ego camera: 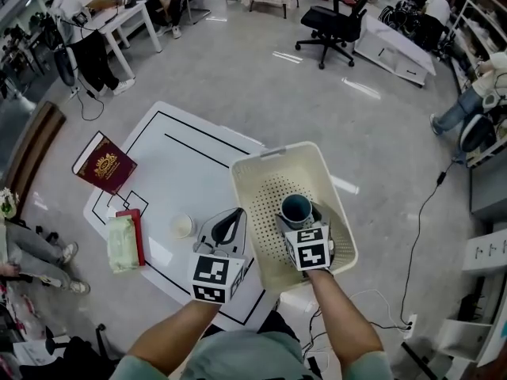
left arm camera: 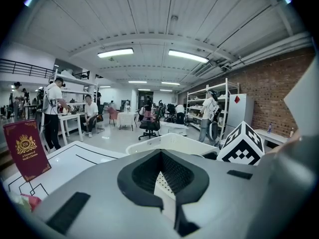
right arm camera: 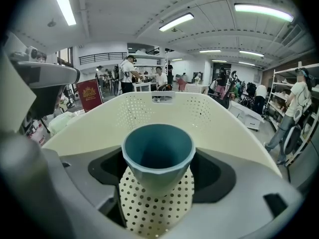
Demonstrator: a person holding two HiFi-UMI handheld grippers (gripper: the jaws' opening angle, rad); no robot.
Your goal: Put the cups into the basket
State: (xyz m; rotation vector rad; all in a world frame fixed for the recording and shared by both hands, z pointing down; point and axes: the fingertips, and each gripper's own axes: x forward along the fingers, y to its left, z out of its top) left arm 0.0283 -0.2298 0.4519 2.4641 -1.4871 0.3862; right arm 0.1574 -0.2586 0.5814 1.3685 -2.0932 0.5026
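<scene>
A teal cup hangs upright inside the cream perforated basket, just above its floor. My right gripper is shut on the cup's lower body. A small cream cup stands on the white table, left of the basket. My left gripper hovers between that cup and the basket's left wall. Its jaws are shut with nothing in them.
A maroon book stands near the table's left edge. A green tissue pack lies beside a red object at the front left. People, desks and an office chair stand well away on the floor.
</scene>
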